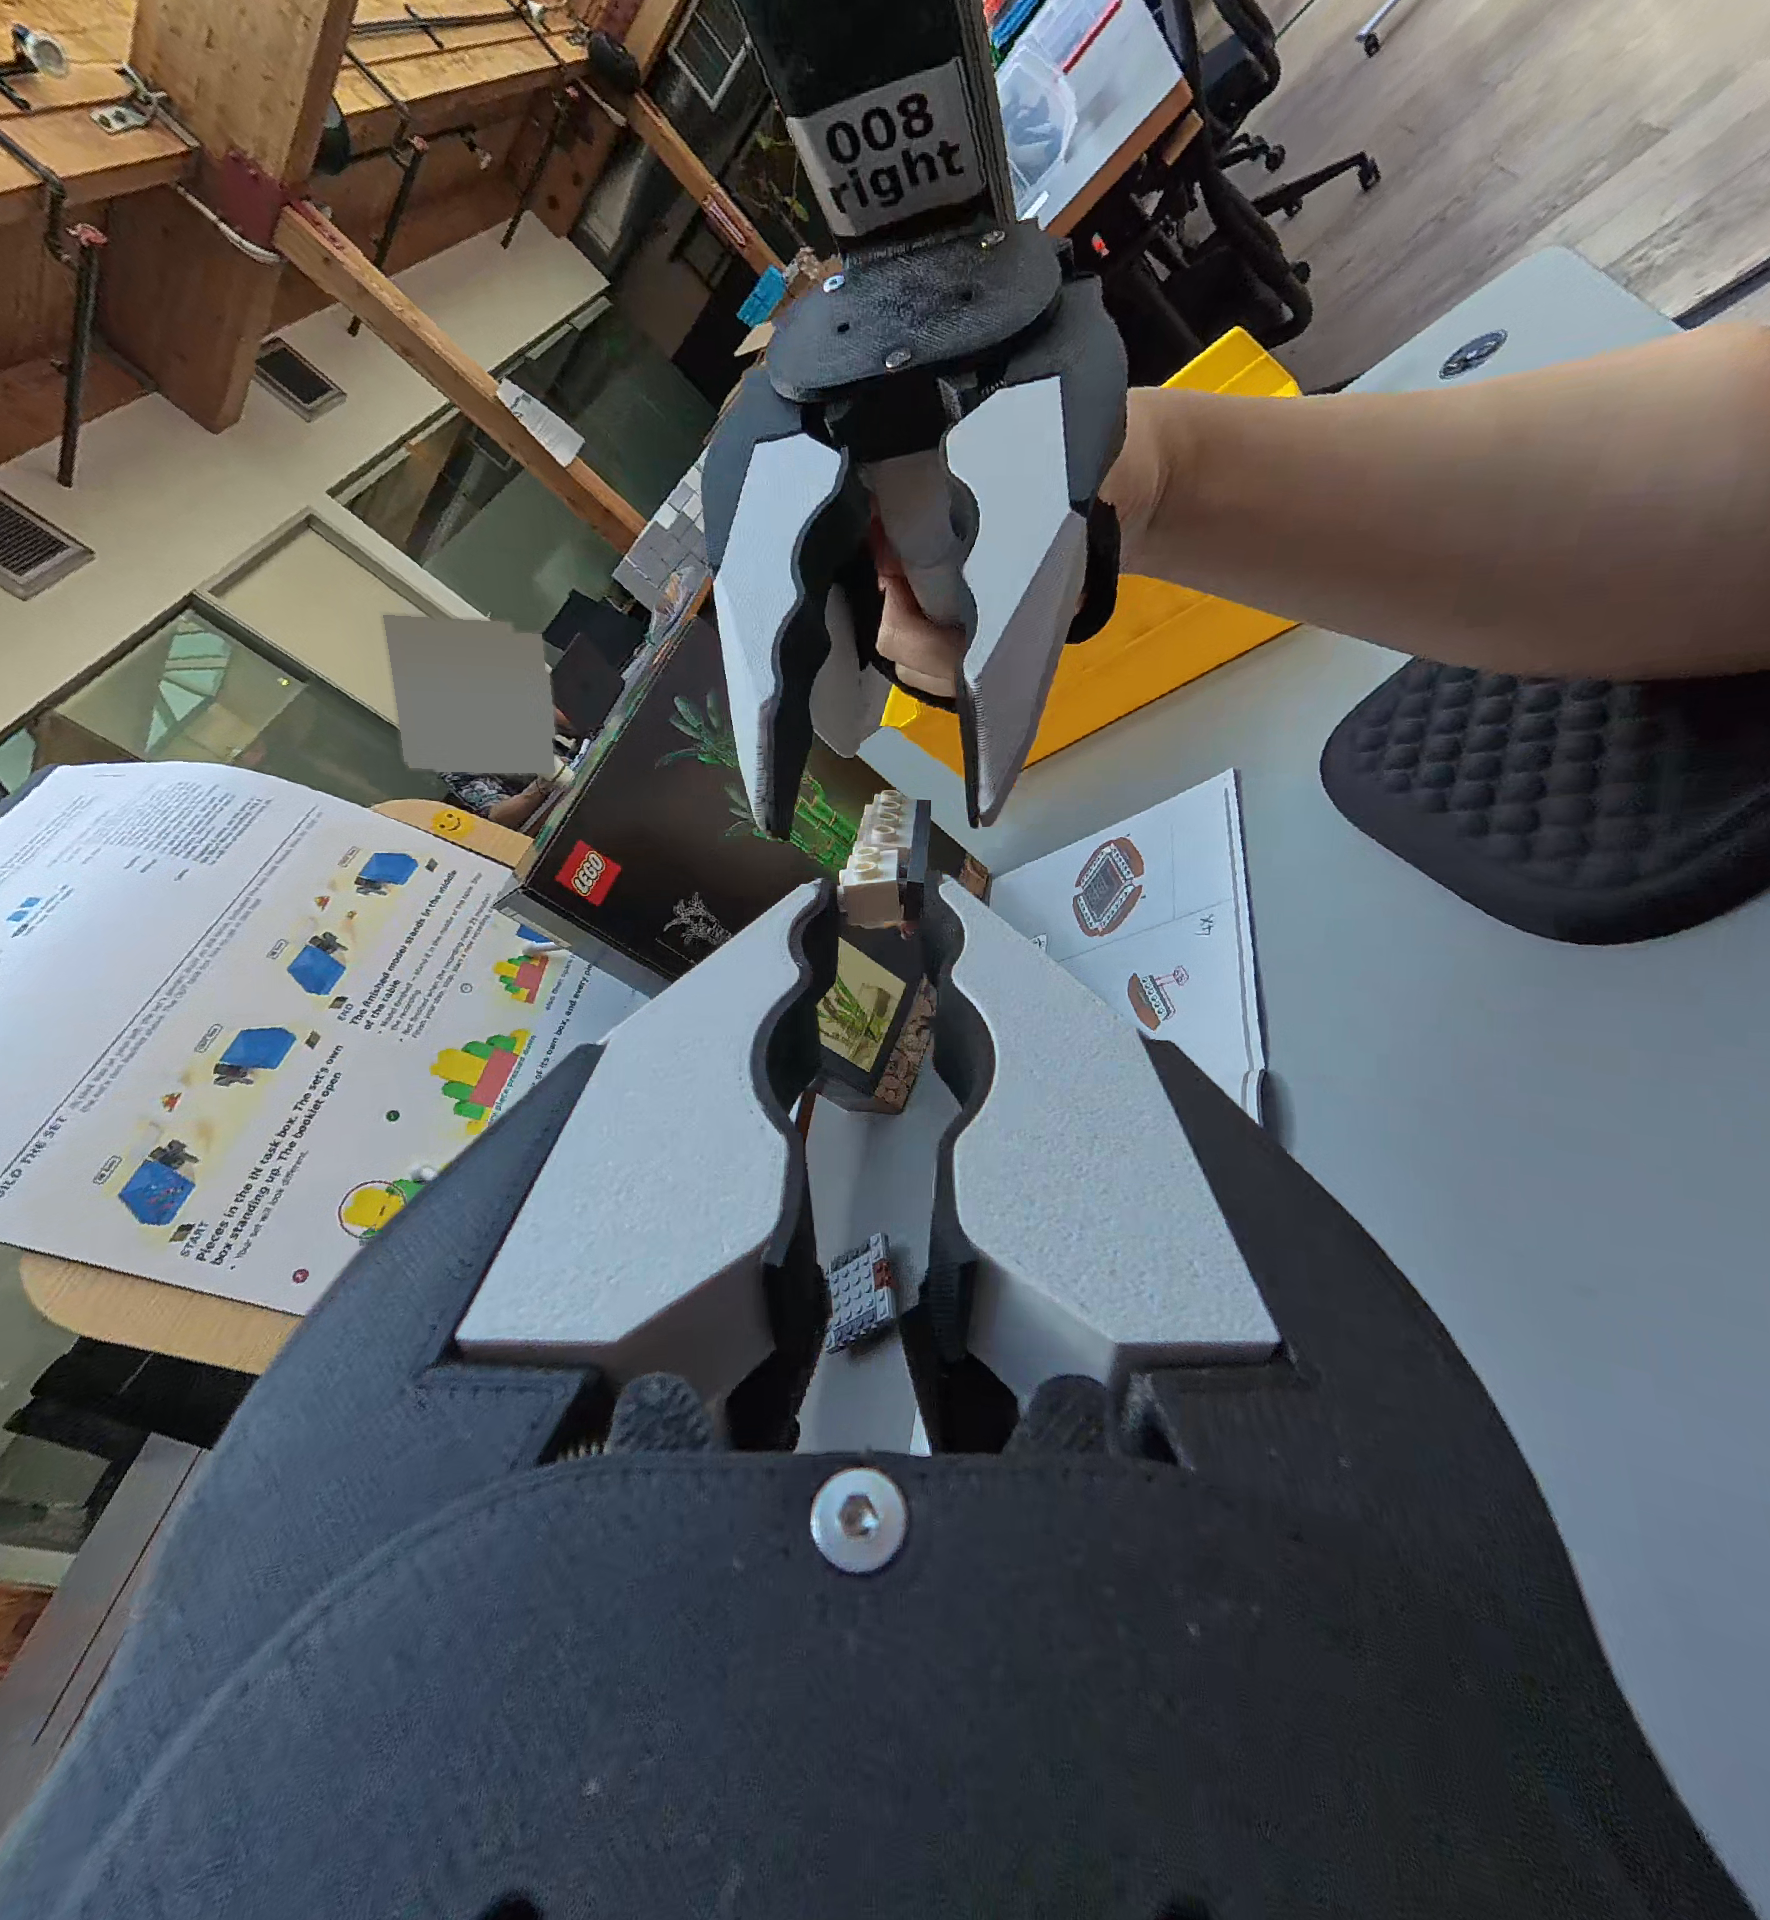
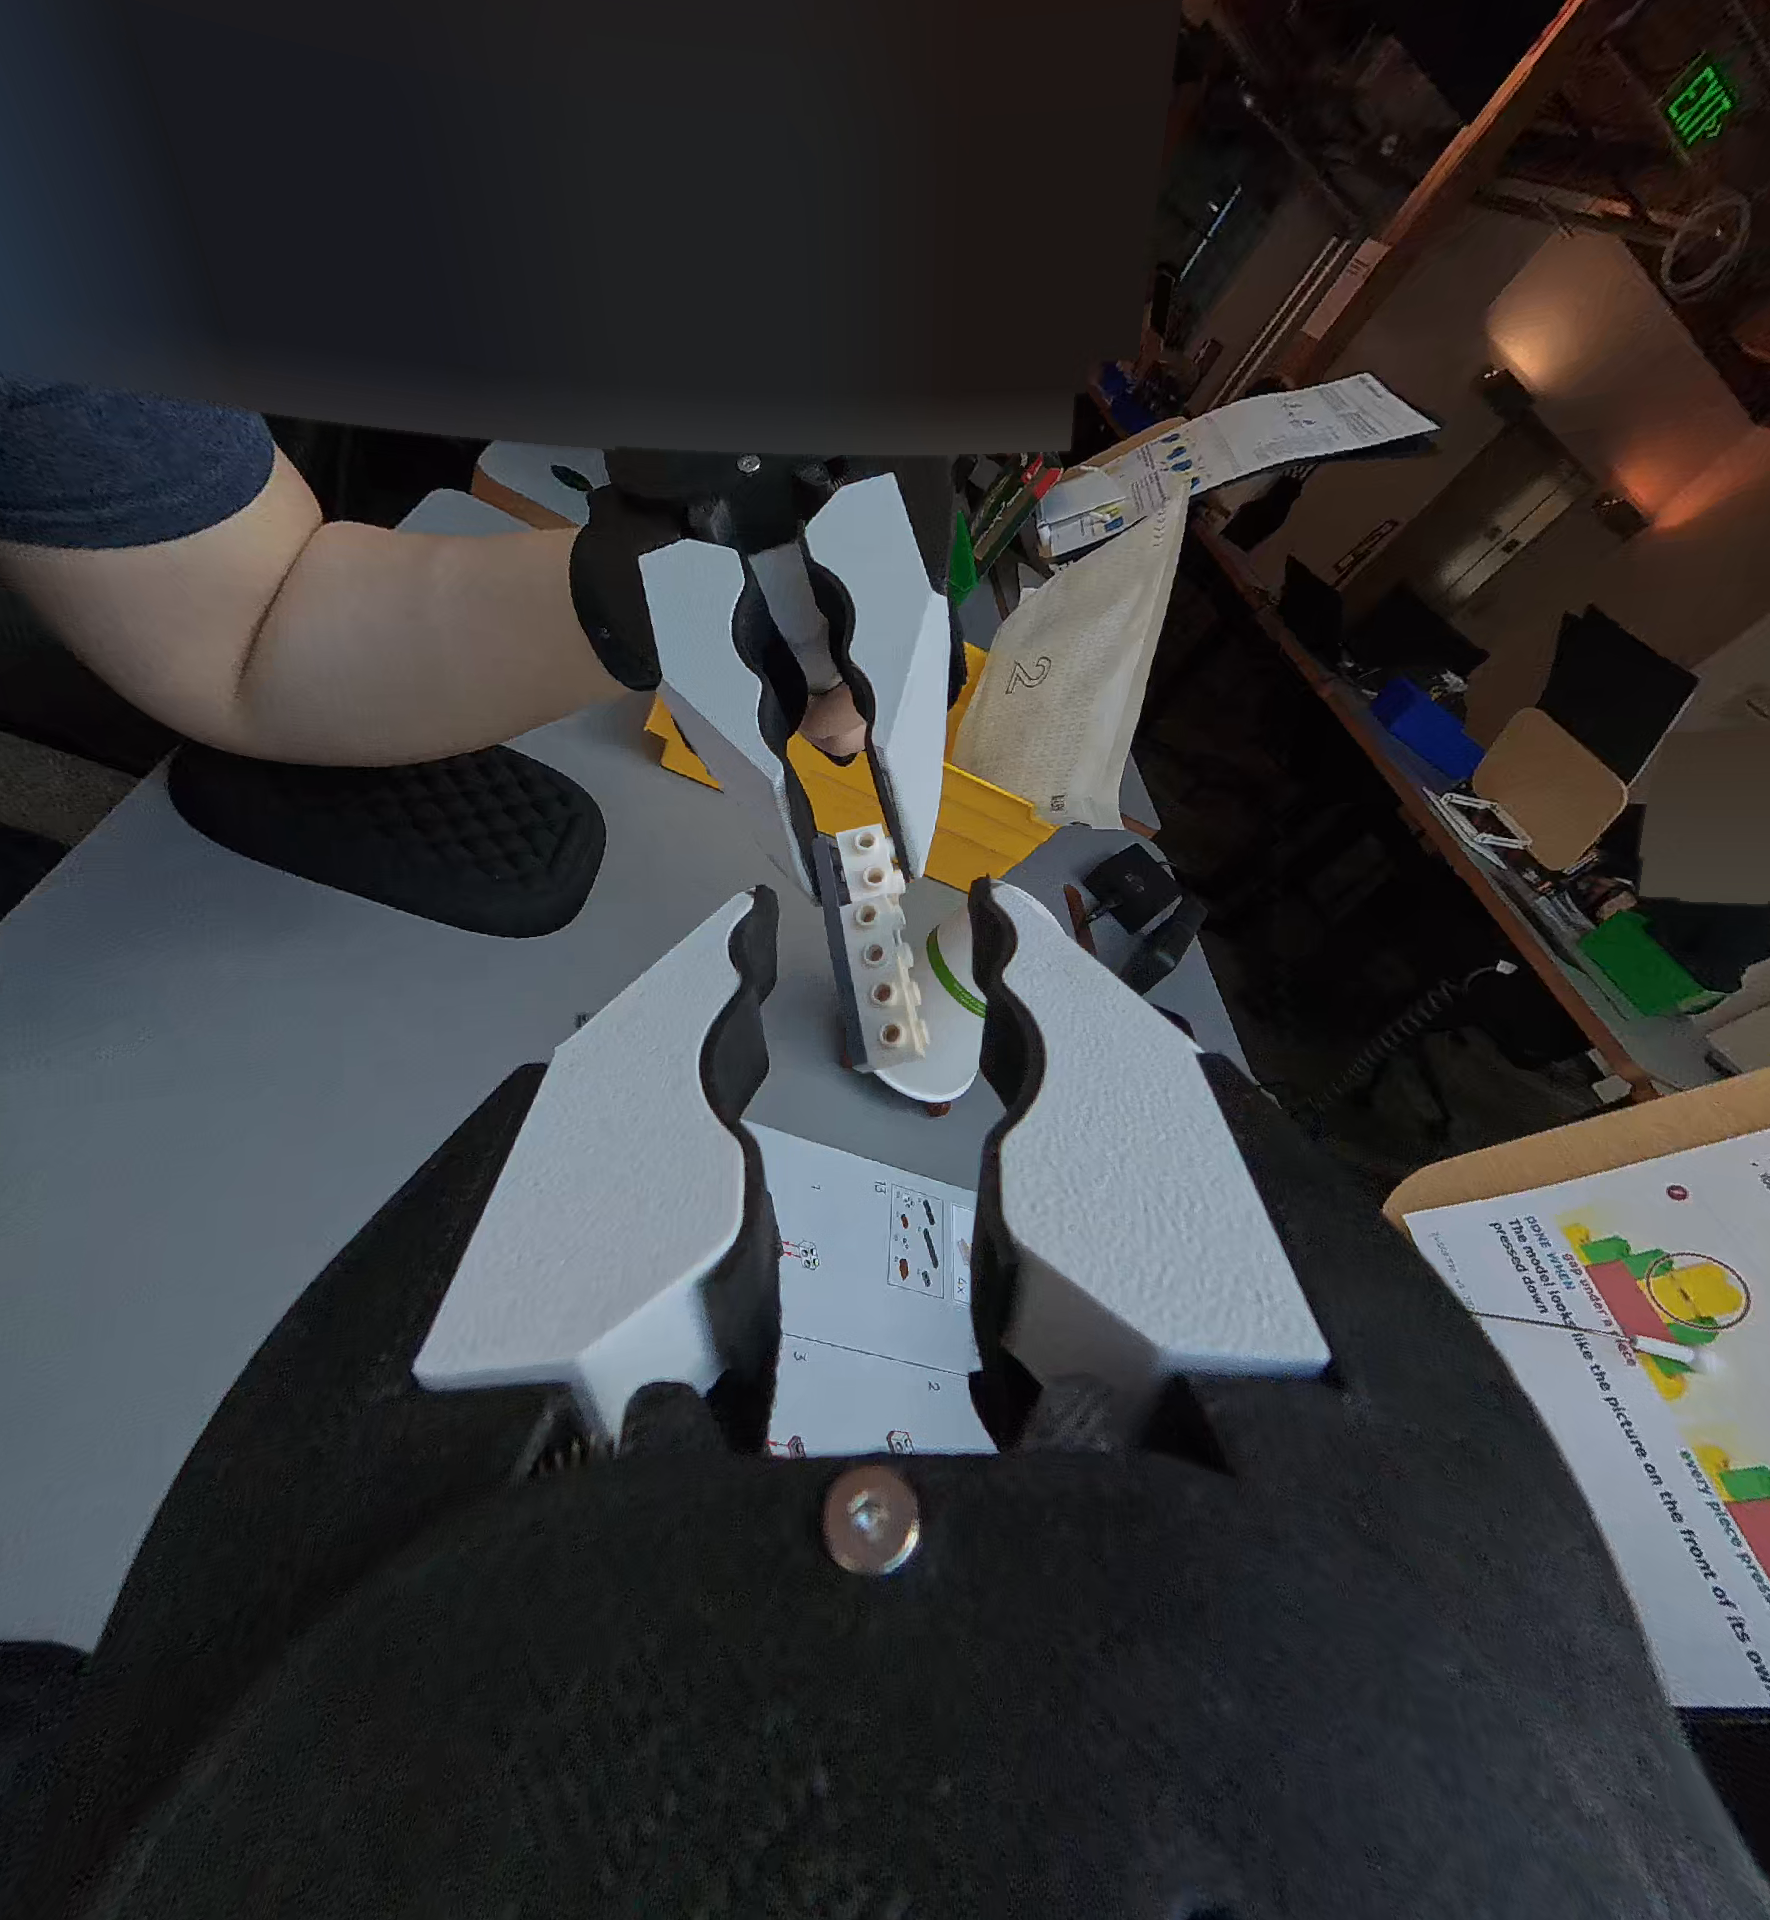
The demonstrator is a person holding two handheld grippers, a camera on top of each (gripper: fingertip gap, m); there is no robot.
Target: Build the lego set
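Centrally, between the two facing pairs of tongs, a lego assembly (image 1: 886, 862) (image 2: 873, 951) of white studded bricks on a dark plate is held in the air above the grey bench (image 1: 1483, 1195) (image 2: 185, 1143). The left tongs (image 1: 881, 904) (image 2: 860, 868) are clamped on one end of the assembly. The right tongs (image 2: 870, 904) (image 1: 876, 826) are seen with jaws apart, their tips to either side of the assembly, close to it but not closed on it.

Beneath the right tongs an open instruction booklet (image 2: 860, 1278) (image 1: 1151, 935) is laid flat on the bench. Beyond the assembly, in the right wrist view, a white paper cup (image 2: 948, 997) with a green band is seen lying on its side. Under the left tongs a small grey studded plate (image 1: 860, 1294) rests on the bench, and ahead of them a dark lego box (image 1: 652, 862) stands. Behind the opposing tongs in each view a yellow bin (image 1: 1151, 644) (image 2: 860, 800) is placed. A black textured pad (image 1: 1587, 790) (image 2: 393, 831) lies to one side, and a printed task sheet (image 1: 206, 1018) (image 2: 1670, 1403) is propped at the other.

Each pair of tongs is gripped by a bare forearm (image 1: 1432, 520) (image 2: 393, 644) extended level above the bench, both tools angled downward toward each other.
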